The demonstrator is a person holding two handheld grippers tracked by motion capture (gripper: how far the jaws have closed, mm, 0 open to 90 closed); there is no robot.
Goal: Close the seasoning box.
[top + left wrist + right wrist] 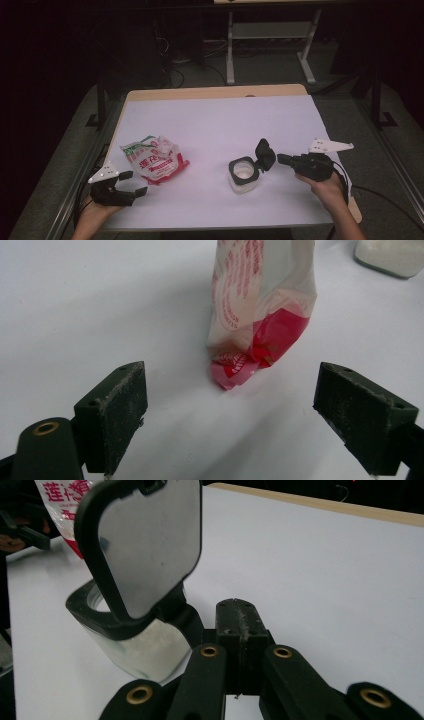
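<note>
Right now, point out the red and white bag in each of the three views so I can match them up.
High view: the bag lies left of centre, just beyond the left gripper.
Left gripper view: top centre, ahead of the open jaws, red bottom corner nearest.
Right gripper view: top left corner, behind the jar's raised lid.
Shared landmark: the jar.

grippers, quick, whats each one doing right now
left gripper: open, nothing between the jaws, just short of the red and white bag.
right gripper: shut, jaws together beside the open lid of the container; whether they pinch it cannot be told.
</note>
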